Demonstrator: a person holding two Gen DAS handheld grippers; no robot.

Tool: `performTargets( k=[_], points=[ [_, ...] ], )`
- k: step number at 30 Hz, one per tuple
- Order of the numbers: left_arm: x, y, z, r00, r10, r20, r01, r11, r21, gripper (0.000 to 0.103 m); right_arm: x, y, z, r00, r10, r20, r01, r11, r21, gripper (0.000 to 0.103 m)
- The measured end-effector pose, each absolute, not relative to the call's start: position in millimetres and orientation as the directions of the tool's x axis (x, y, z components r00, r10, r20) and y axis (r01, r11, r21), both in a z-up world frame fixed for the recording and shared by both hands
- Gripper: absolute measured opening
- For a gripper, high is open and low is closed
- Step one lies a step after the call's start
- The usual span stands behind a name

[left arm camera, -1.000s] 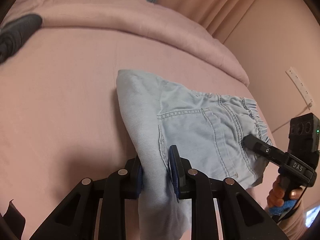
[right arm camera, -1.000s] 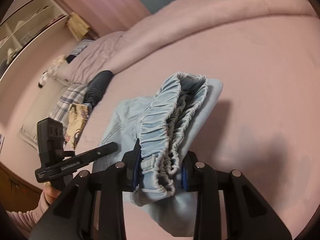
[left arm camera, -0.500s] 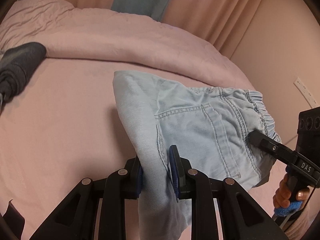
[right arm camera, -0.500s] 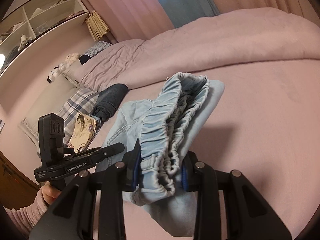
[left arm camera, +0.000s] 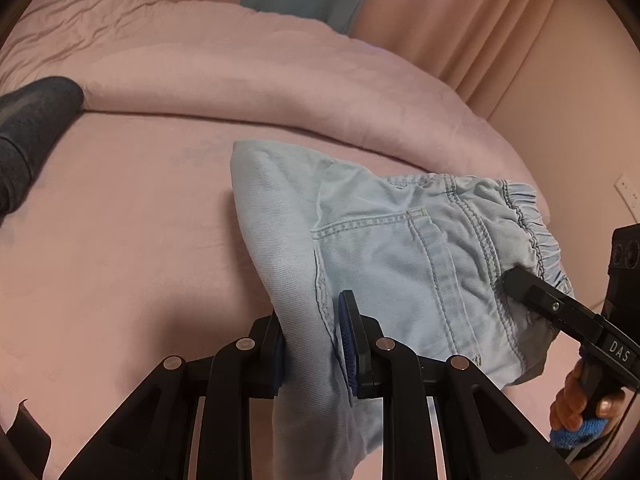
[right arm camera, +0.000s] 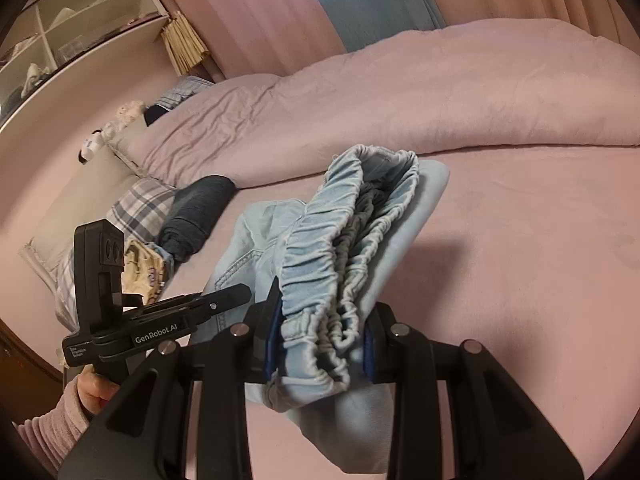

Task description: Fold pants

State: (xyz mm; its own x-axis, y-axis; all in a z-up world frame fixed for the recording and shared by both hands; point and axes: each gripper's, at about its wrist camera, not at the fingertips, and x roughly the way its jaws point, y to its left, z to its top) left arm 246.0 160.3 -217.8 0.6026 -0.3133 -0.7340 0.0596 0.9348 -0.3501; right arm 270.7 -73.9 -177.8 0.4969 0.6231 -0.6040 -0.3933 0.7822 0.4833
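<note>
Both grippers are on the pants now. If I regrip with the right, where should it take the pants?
Take the pants at the bunched elastic waistband, coming in end-on as the right gripper now does: its stacked ridges give a thick edge. The left gripper holds the folded side.

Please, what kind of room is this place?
Most likely a bedroom. A pink bed with a rolled duvet, a plaid pillow and pink curtains show it.

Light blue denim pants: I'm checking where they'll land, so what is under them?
Under the light blue denim pants lies the pink bed sheet. The patch directly beneath them is covered.
</note>
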Motion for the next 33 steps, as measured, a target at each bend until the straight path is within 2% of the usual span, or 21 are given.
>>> performTargets(
  k=[5, 13, 14, 16, 18, 20, 23, 26, 30, 33],
  points=[
    [264, 164, -241, 0.573, -0.288, -0.767, 0.026, 0.942, -0.334, 0.022, 286, -68, -201, 0.479, 0.600, -0.641, -0.366, 0.800, 0.475, 0.032],
    [265, 170, -253, 0.568, -0.291, -0.770, 0.031, 0.942, -0.333, 0.023, 301, -83, -237, 0.430, 0.574, -0.697, -0.275, 0.819, 0.504, 0.034],
    [265, 171, -255, 0.567, -0.290, -0.771, 0.026, 0.942, -0.336, 0.025, 302, -84, -240, 0.425, 0.569, -0.704, -0.267, 0.822, 0.503, 0.036],
    [268, 175, -260, 0.555, -0.285, -0.781, -0.006, 0.938, -0.347, 0.042, 303, -86, -248, 0.413, 0.548, -0.728, -0.234, 0.836, 0.496, 0.044],
    [266, 183, -262, 0.552, -0.278, -0.786, -0.043, 0.932, -0.359, 0.052, 304, -90, -254, 0.402, 0.530, -0.747, -0.200, 0.847, 0.493, 0.051],
    [264, 186, -258, 0.551, -0.268, -0.790, -0.052, 0.934, -0.353, 0.054, 302, -95, -254, 0.398, 0.522, -0.754, -0.184, 0.851, 0.492, 0.052],
    [259, 184, -247, 0.570, -0.216, -0.793, -0.047, 0.955, -0.294, 0.055, 298, -97, -244, 0.409, 0.484, -0.774, -0.198, 0.875, 0.443, 0.059],
    [251, 181, -231, 0.622, -0.154, -0.767, -0.037, 0.973, -0.226, 0.055, 295, -95, -231, 0.440, 0.426, -0.791, -0.223, 0.904, 0.364, 0.059],
    [248, 176, -214, 0.669, -0.183, -0.720, 0.006, 0.971, -0.241, 0.055, 290, -87, -207, 0.547, 0.294, -0.784, -0.247, 0.951, 0.184, 0.059],
    [253, 169, -214, 0.666, -0.214, -0.715, 0.036, 0.966, -0.255, 0.055, 291, -81, -193, 0.591, 0.297, -0.750, -0.285, 0.947, 0.150, 0.057]
  ],
)
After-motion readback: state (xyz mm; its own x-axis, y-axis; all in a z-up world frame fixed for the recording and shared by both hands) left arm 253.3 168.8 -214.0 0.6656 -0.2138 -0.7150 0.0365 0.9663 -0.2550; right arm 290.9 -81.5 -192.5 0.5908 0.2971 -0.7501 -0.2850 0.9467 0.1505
